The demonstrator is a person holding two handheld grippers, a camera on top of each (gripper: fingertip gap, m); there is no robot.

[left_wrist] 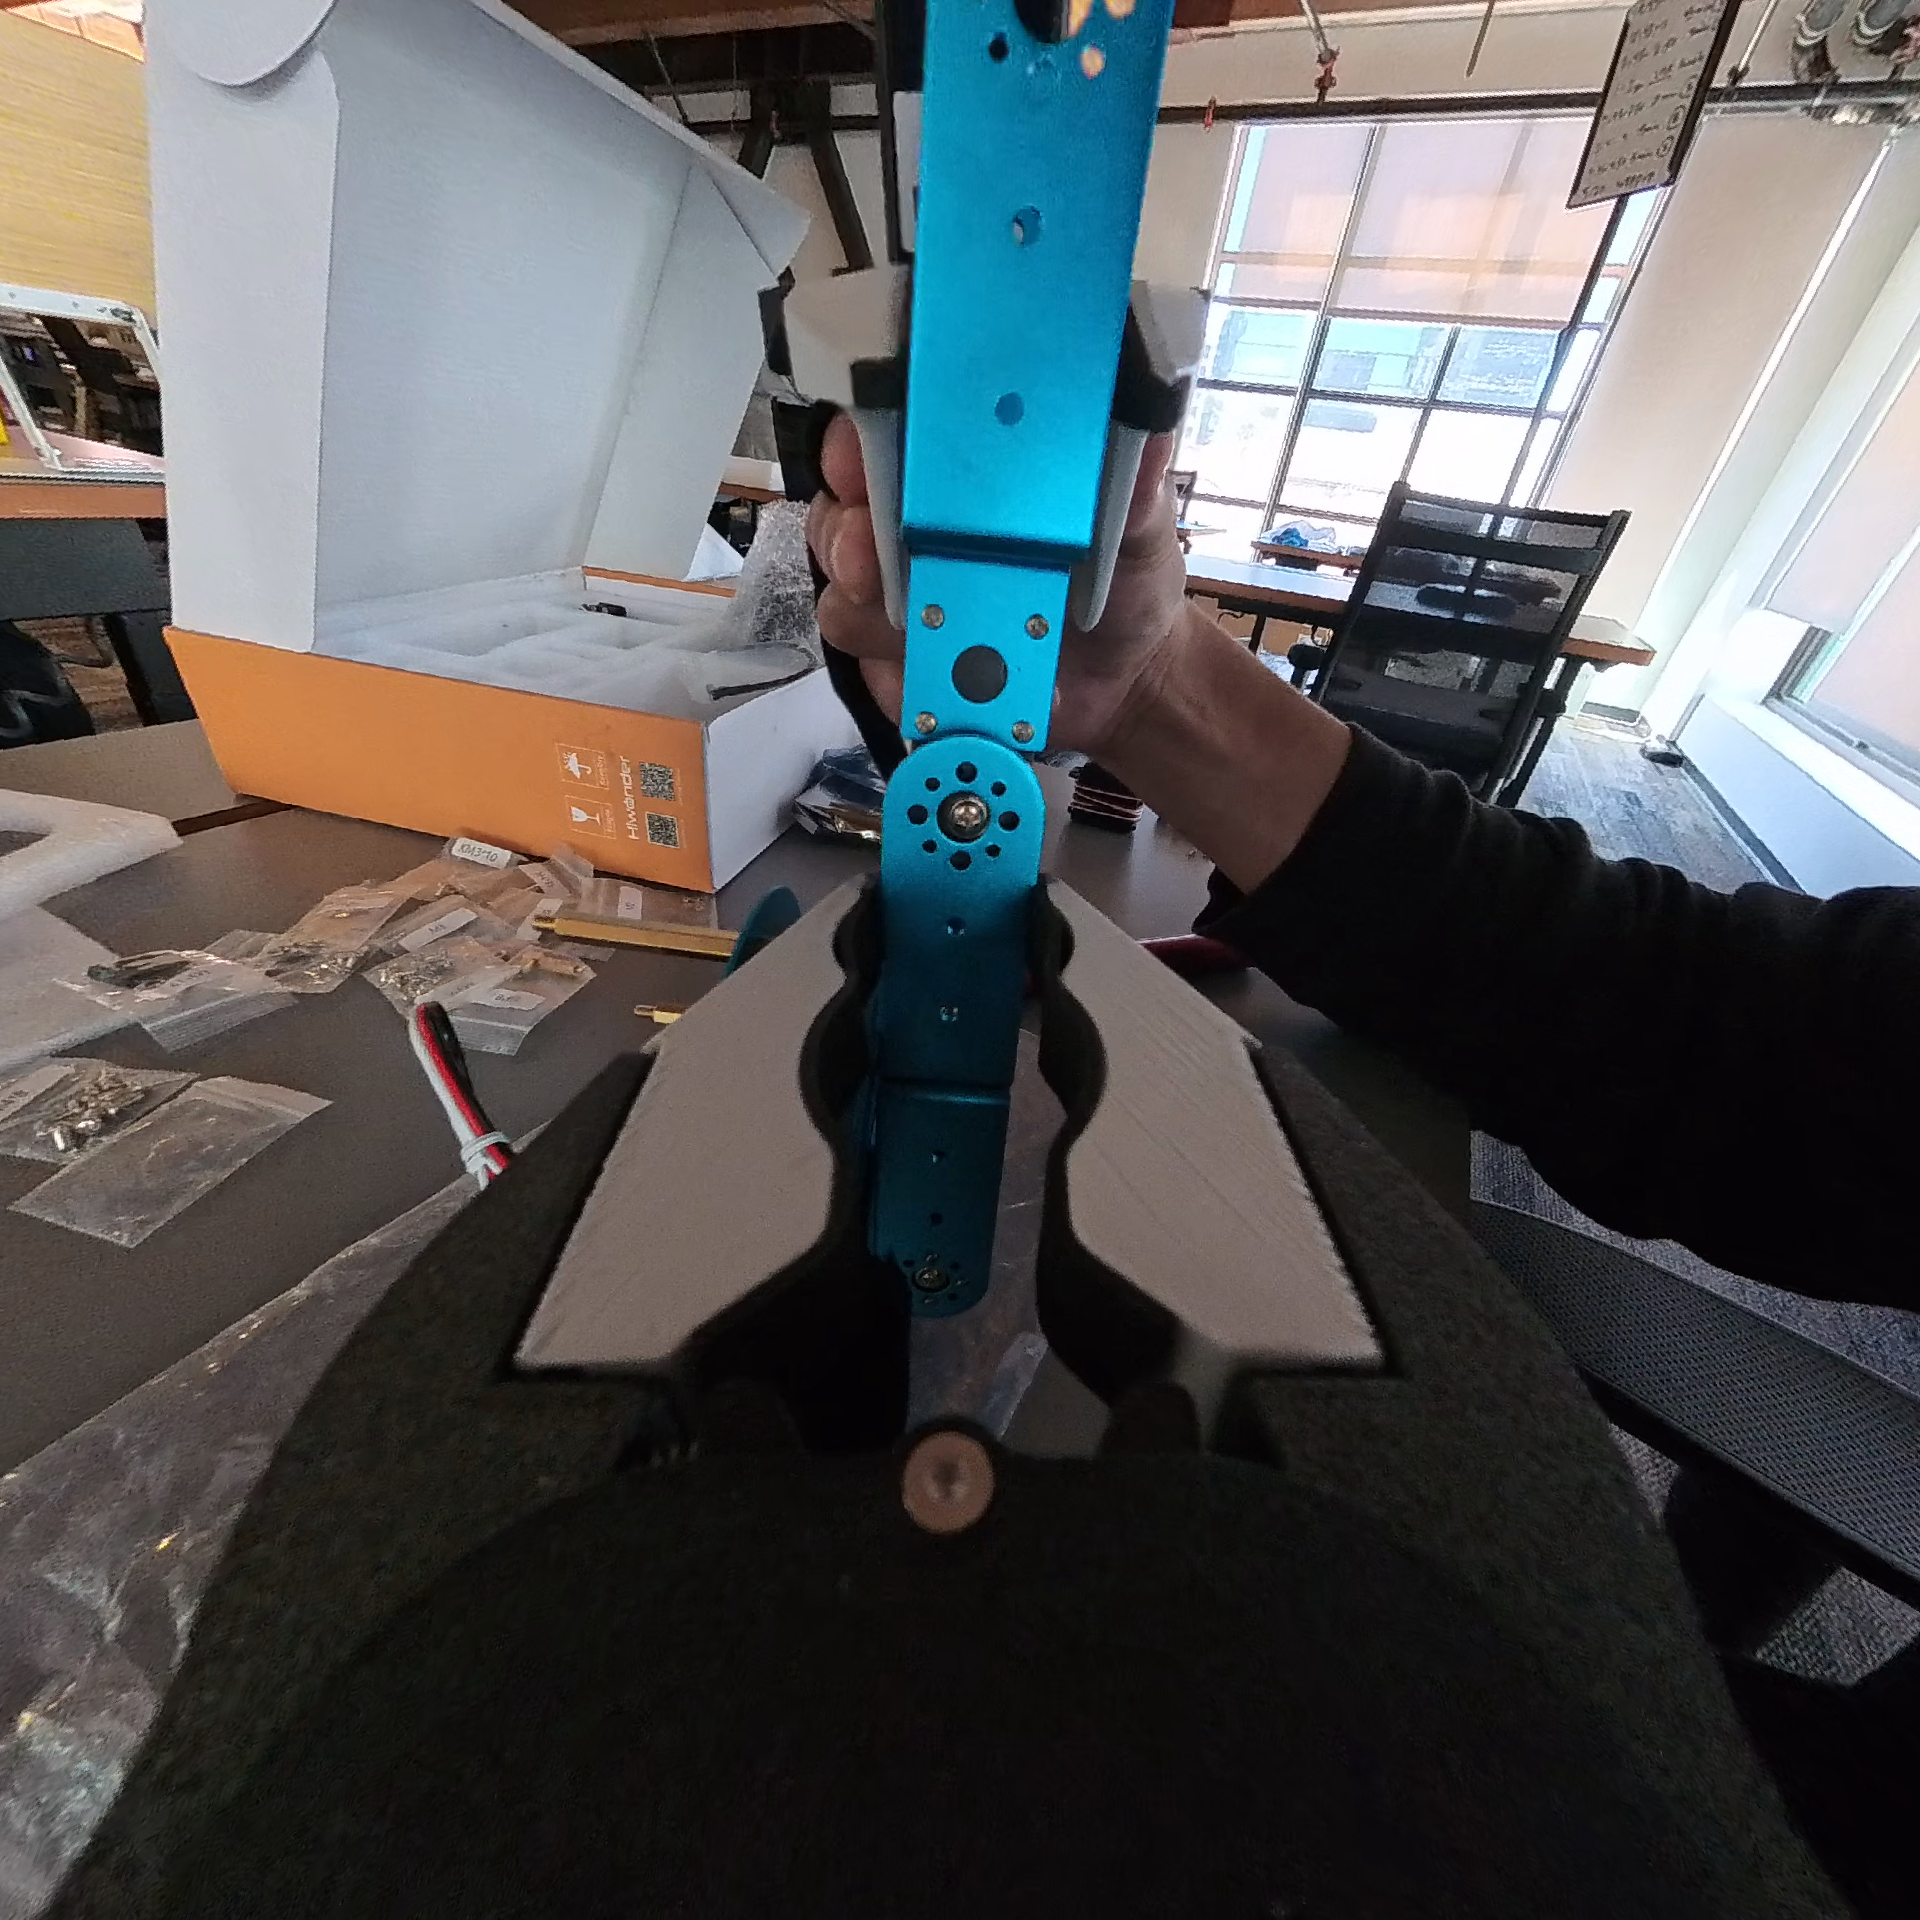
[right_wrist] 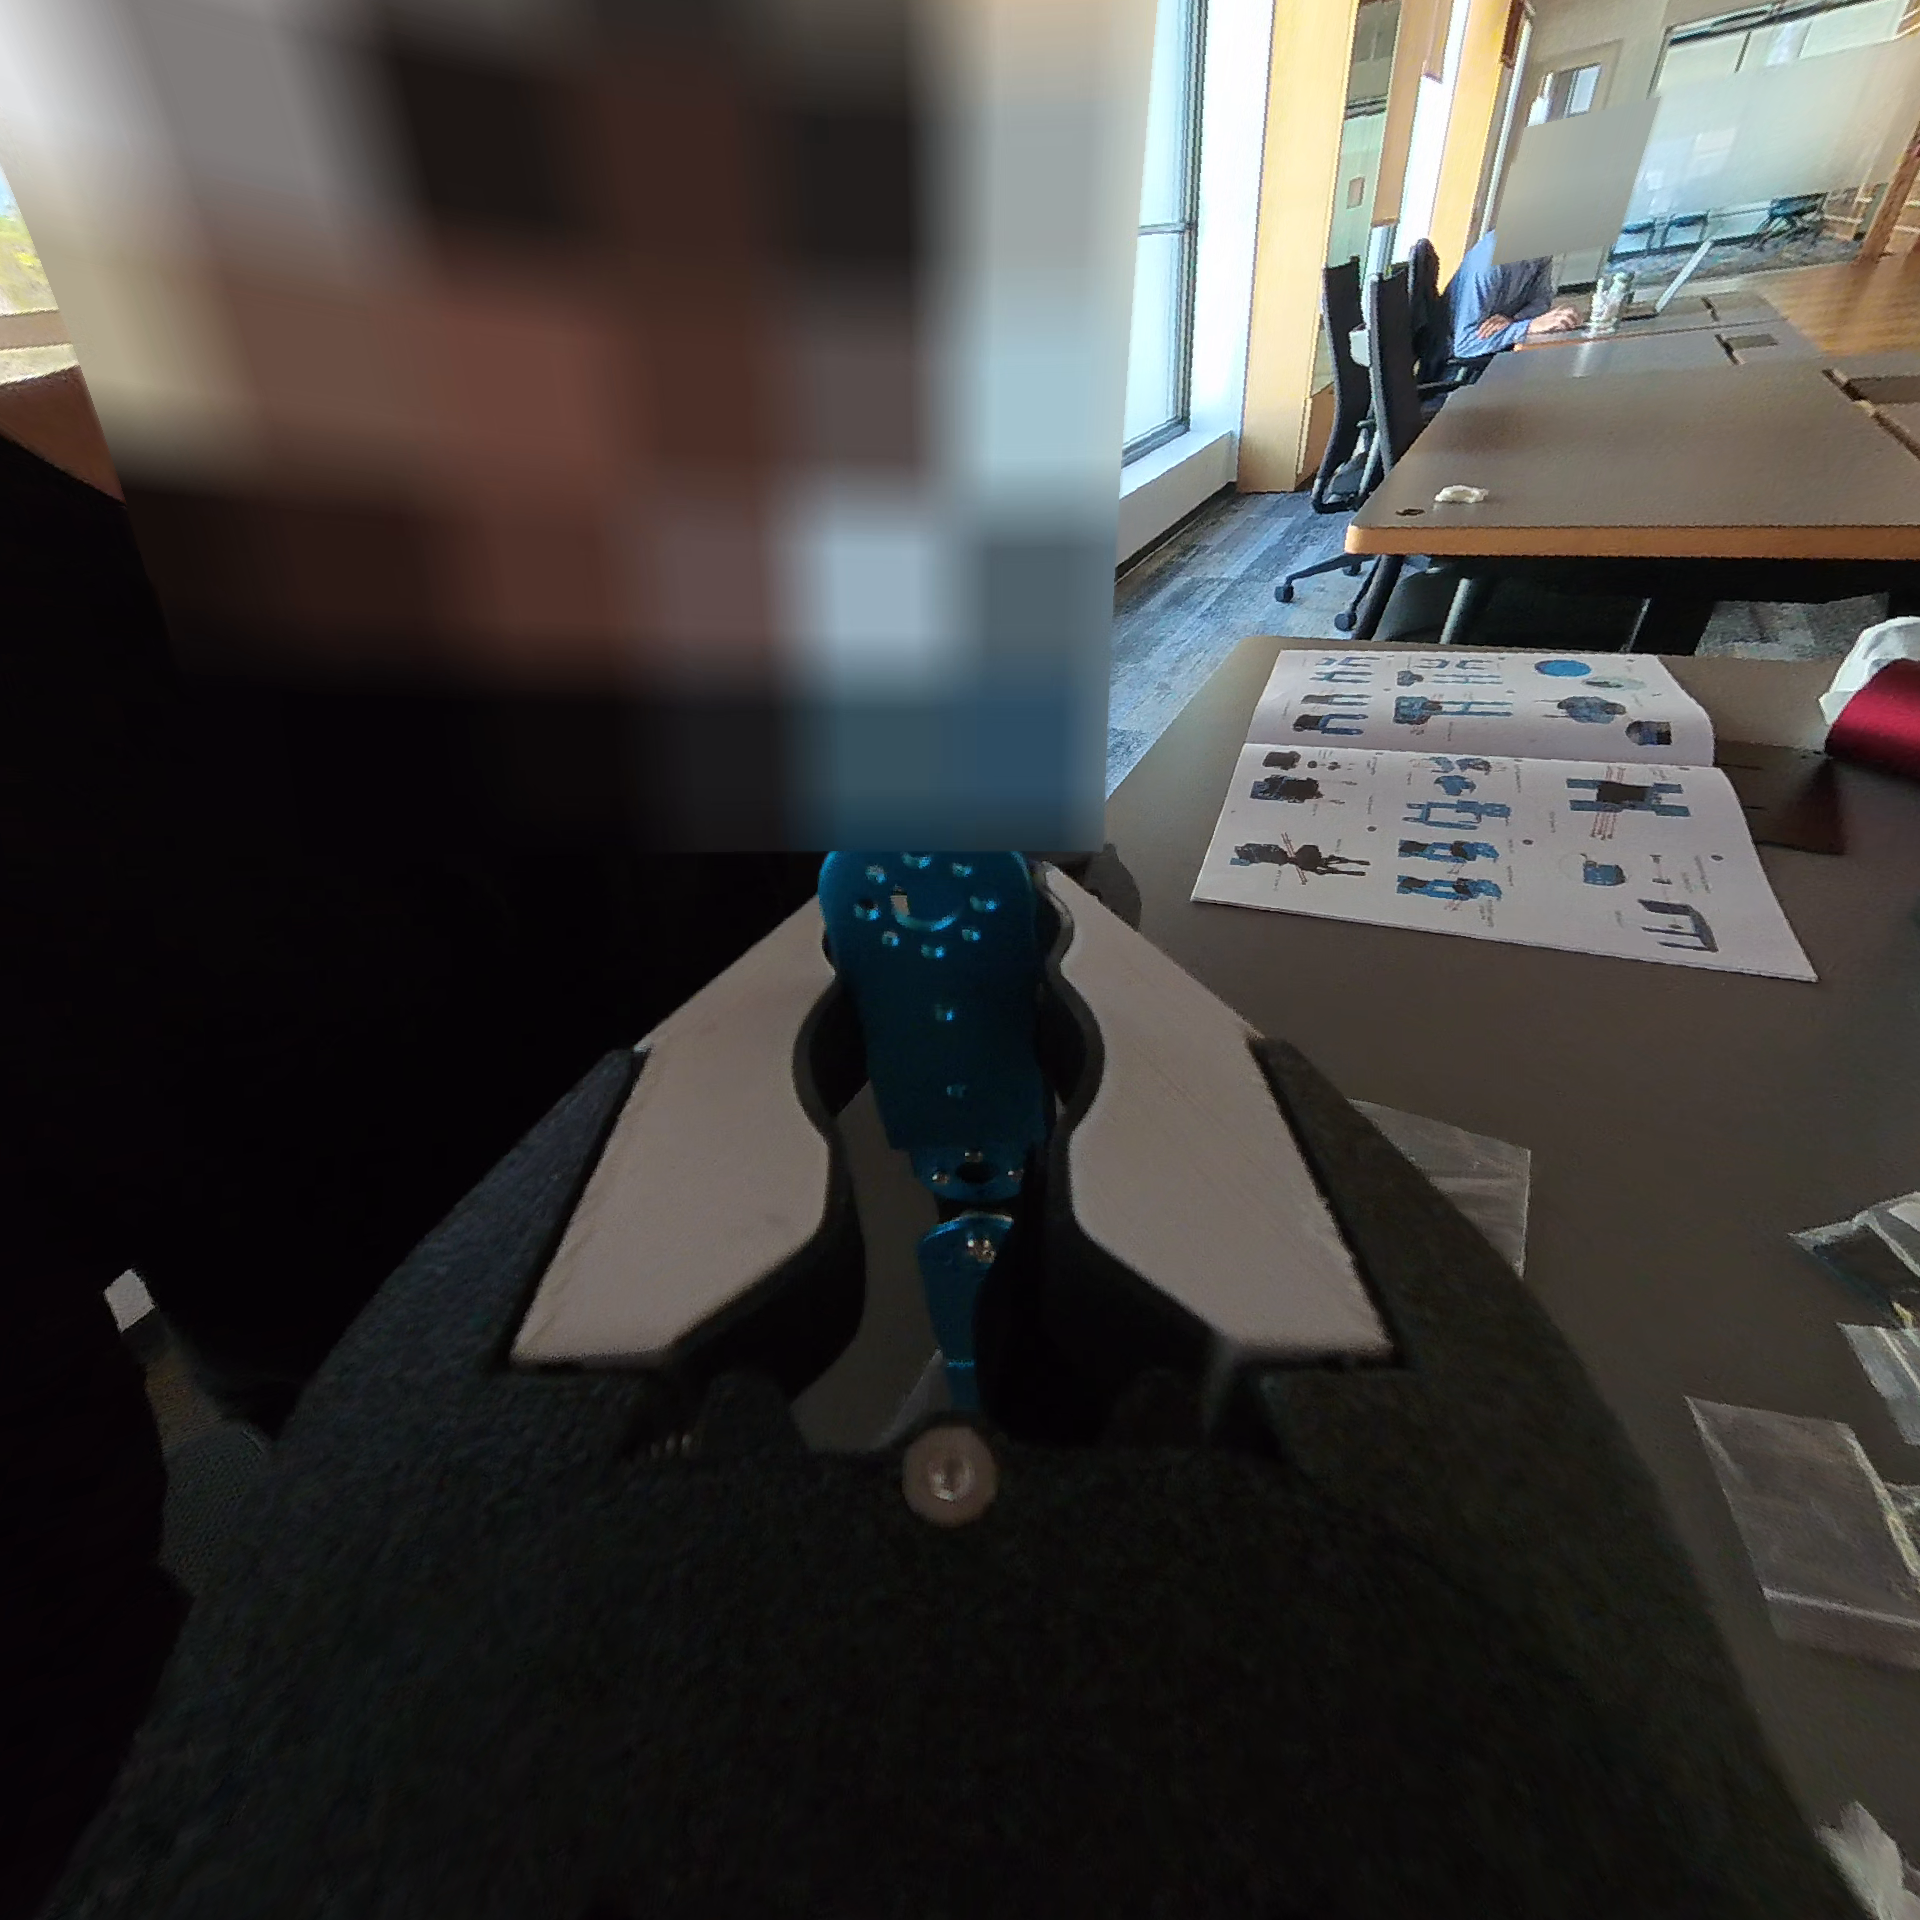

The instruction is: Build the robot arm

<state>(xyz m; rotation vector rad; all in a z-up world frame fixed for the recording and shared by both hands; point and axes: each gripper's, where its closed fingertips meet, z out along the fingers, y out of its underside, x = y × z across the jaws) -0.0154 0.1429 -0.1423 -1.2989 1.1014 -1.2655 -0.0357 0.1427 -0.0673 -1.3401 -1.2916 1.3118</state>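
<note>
Left claw [left_wrist: 951,997] closed on lower links of blue metal arm assembly [left_wrist: 1023,343], pads pinching it both sides; assembly running up from between fingers toward 12 o'clock, out of top of left wrist view. Right claw [left_wrist: 1003,520] seen farther off at 12 o'clock, gripping upper blue bar from behind, grey fingertips [left_wrist: 1107,540] either side of it, held by hand [left_wrist: 1132,644] in dark sleeve. In right wrist view, right claw [right_wrist: 940,997] clamped on perforated blue bracket end of same assembly [right_wrist: 940,1039], smaller blue link hanging back toward 6 o'clock between the fingers. On desk [left_wrist: 125,1299] at 9 to 10 o'clock: small plastic bags of screws [left_wrist: 104,1112], brass standoff [left_wrist: 639,933], red-white-black wire [left_wrist: 457,1101]. Open orange and white box [left_wrist: 447,748] at 10 o'clock. Open instruction booklet [right_wrist: 1486,821] at 2 o'clock on desk in right view.
</note>
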